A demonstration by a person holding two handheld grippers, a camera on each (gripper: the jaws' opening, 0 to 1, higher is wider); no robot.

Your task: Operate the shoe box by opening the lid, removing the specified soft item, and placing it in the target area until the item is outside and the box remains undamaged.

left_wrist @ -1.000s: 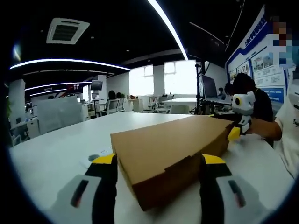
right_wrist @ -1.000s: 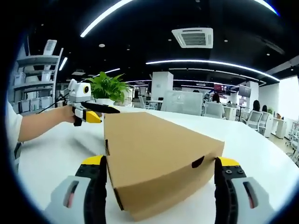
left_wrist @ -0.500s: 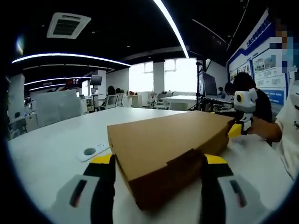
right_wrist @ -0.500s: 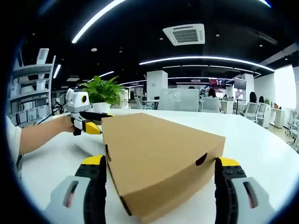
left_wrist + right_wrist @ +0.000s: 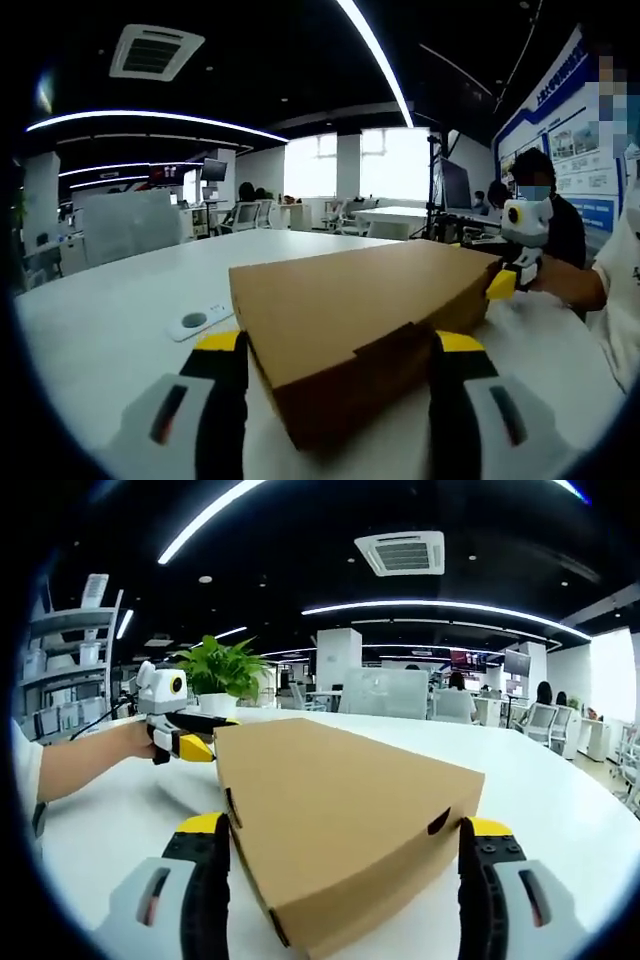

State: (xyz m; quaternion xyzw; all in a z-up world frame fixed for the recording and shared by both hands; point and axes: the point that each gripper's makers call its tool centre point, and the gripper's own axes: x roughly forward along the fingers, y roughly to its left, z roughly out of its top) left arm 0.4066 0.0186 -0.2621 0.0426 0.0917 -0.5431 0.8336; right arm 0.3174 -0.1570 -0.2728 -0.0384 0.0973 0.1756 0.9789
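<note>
You have both the left gripper [image 5: 335, 352] and right gripper [image 5: 340, 842] spread wide, bracketing opposite ends of the closed brown cardboard shoe box [image 5: 330, 800], probably to steady it before lifting the lid.

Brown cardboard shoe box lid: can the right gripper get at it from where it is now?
Probably yes. The closed brown cardboard shoe box sits between the right gripper's open jaws on the white table, with nothing across its lid.
</note>
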